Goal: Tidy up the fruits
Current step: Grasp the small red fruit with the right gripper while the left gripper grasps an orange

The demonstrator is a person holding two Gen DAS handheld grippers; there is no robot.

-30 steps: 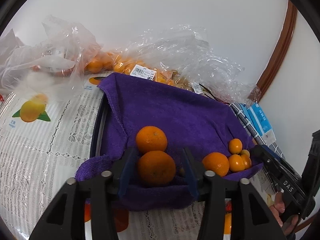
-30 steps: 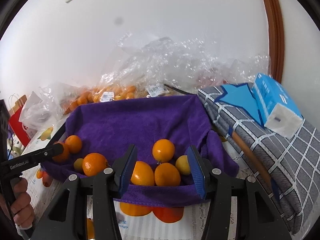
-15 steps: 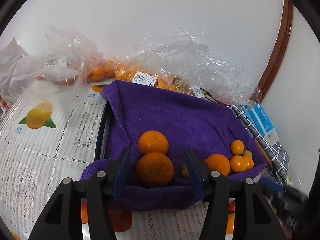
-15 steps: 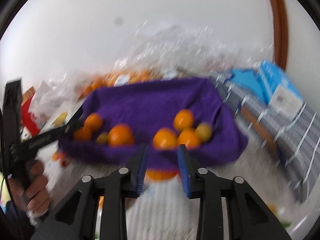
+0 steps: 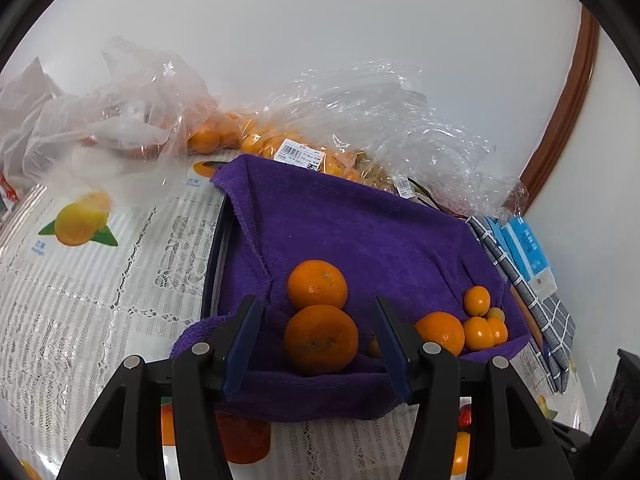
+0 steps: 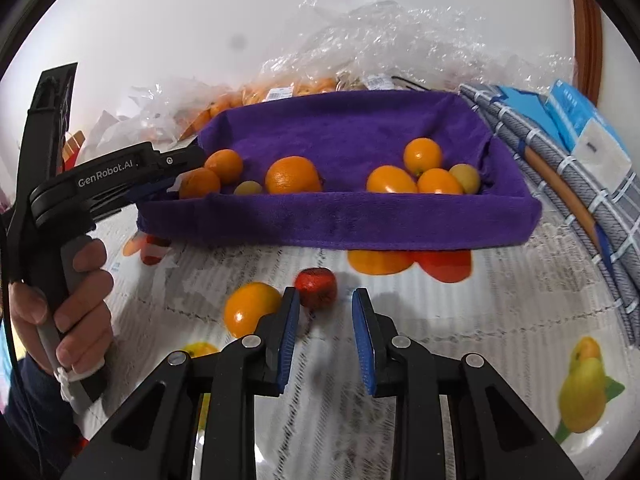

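Left tongs gaping around an orange in purple-lined tray, right tongs parted, empty.

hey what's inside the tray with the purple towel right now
On the purple towel: three oranges toward the left tool, small kumquats clustered at the right. The towel hides the tray's bottom.

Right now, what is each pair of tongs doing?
Left tongs: open, around the near orange in the purple-lined tray, not clamped.
Right tongs: open, empty.

Bare tablecloth before right tongs, purple-lined tray beyond, oranges crowding
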